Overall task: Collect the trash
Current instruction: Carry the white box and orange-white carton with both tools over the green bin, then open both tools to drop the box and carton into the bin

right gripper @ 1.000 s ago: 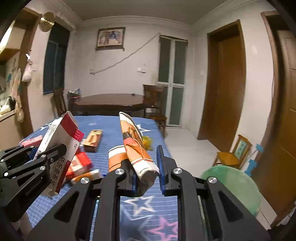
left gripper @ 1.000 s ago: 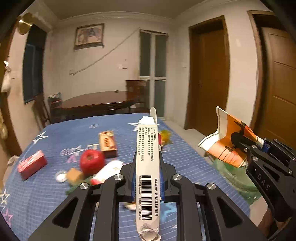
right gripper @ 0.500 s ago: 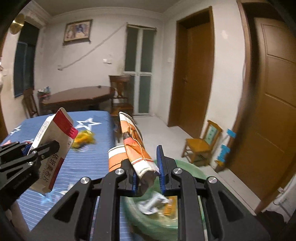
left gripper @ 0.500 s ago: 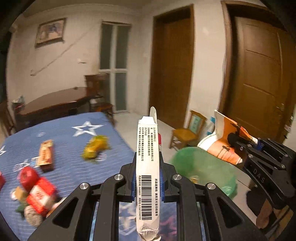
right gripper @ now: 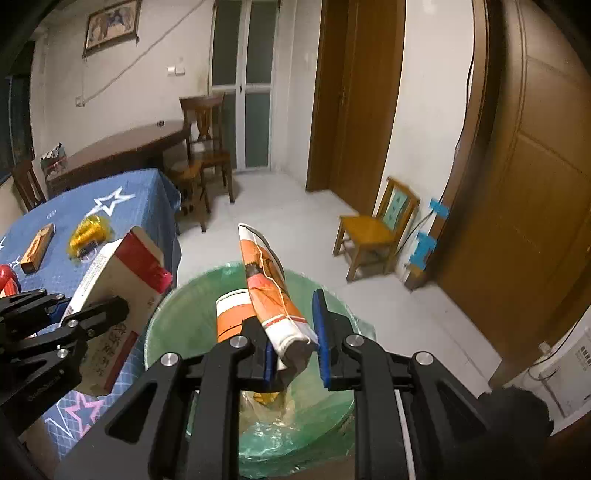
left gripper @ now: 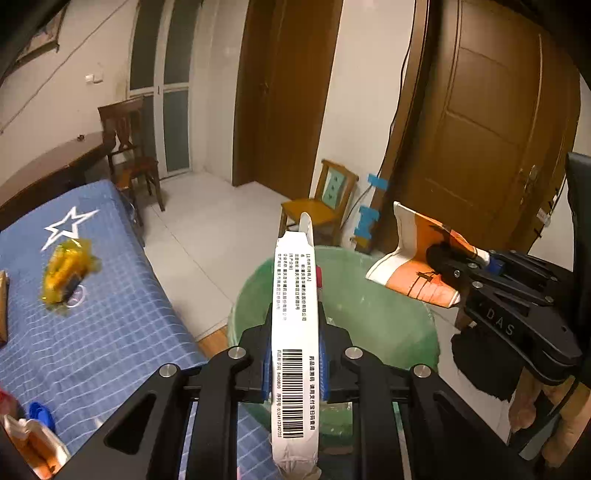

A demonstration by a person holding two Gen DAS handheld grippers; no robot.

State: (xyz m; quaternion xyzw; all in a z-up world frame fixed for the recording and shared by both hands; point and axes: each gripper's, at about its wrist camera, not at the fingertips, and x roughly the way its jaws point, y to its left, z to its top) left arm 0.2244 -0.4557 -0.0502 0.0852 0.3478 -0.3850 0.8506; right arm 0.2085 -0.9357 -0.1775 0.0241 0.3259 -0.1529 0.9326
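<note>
A home's dining room: a dark wooden dining table (right gripper: 122, 147) stands by the far wall with matching chairs (right gripper: 207, 136) beside it, a framed picture (right gripper: 110, 24) hangs above it, and panelled wooden doors (right gripper: 535, 184) stand to its right.

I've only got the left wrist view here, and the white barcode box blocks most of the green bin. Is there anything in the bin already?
Observer: Yes. The right wrist view looks into the green bin: crumpled clear plastic and a yellow-orange scrap lie at the bottom.
Operator: What does my box look like side-on?
Observer: The white barcode box has a red end, and its broad face carries dark print.
Operator: How is the other piece gripped?
Observer: The right gripper has its jaws shut on the crumpled lower end of the orange-and-white carton, which points out over the bin's opening.
</note>
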